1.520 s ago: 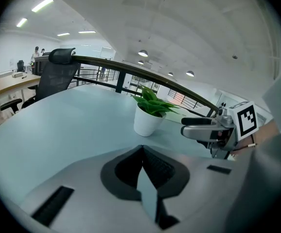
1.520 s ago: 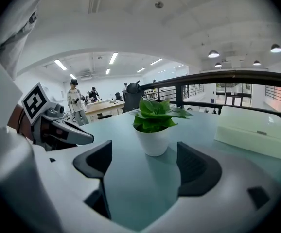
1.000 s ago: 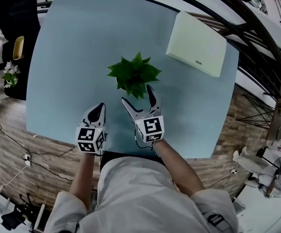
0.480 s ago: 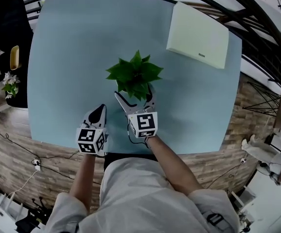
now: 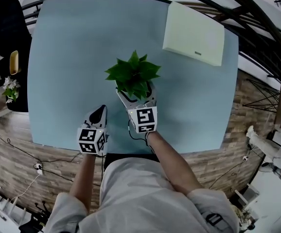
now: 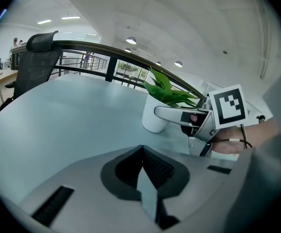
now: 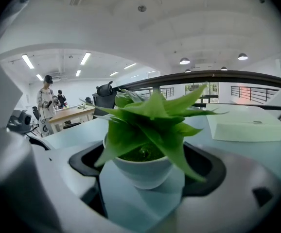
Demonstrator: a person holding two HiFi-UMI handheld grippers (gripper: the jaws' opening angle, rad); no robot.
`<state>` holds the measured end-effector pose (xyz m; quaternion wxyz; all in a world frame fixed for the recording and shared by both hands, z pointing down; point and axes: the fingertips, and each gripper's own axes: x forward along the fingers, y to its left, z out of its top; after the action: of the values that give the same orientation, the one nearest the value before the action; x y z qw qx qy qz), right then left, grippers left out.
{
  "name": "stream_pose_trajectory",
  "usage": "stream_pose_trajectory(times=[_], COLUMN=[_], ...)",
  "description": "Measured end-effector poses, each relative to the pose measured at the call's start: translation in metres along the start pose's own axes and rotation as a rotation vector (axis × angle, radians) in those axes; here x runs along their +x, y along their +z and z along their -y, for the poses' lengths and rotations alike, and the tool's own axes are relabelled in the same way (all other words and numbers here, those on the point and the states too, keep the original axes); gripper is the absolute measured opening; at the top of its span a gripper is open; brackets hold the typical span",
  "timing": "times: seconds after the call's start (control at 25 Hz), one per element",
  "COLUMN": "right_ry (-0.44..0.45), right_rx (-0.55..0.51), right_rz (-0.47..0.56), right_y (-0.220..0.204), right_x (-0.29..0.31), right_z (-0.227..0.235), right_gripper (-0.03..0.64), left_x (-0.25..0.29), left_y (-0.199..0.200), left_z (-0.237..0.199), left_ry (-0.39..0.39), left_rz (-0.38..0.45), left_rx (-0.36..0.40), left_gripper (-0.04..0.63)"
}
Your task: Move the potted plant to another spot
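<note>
The potted plant (image 5: 133, 74), green leaves in a small white pot (image 7: 143, 171), stands upright near the middle of the light blue table (image 5: 72, 57). My right gripper (image 5: 135, 92) reaches in from the near side. Its jaws have just been opening and now stand wide, one on each side of the pot, with a gap showing on both sides. The left gripper view shows one right finger (image 6: 174, 114) beside the pot (image 6: 154, 118). My left gripper (image 5: 100, 109) is shut on nothing, low over the table's near edge, left of the plant.
A flat white box (image 5: 194, 33) lies at the table's far right corner. A black chair (image 6: 38, 57) and a dark railing (image 6: 106, 50) stand beyond the far edge. Left of the table, white flowers (image 5: 9, 76) sit on a dark stand.
My right gripper has moved forward to the plant, and its jaws now straddle the pot instead of standing short of it. The left gripper has stayed put.
</note>
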<state>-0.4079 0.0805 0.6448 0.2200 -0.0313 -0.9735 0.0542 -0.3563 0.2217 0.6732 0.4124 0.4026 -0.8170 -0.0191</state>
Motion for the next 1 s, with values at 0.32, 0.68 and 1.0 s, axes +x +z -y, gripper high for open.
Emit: stream_pose_trajectory(times=[0.32, 0.68, 1.0], right_ry=[0.071, 0.112, 0.109], right_rx=[0.007, 0.006, -0.011], right_rz=[0.012, 0.051, 0.124], right_y=[0.004, 0.023, 0.062], right_x=[-0.018, -0.047, -0.093], right_z=[0.001, 0.004, 0.032], right_gripper=[0.469, 0.462, 0.462], left_x=[0.003, 0.002, -0.004], left_y=[-0.001, 0.009, 0.028], left_z=[0.017, 0.045, 0.087], left_ry=[-0.008, -0.012, -0.030], left_rz=[-0.005, 0.013, 0.035], left_rx=[0.017, 0.056, 0.117], left_gripper=[0.012, 0.012, 0.012])
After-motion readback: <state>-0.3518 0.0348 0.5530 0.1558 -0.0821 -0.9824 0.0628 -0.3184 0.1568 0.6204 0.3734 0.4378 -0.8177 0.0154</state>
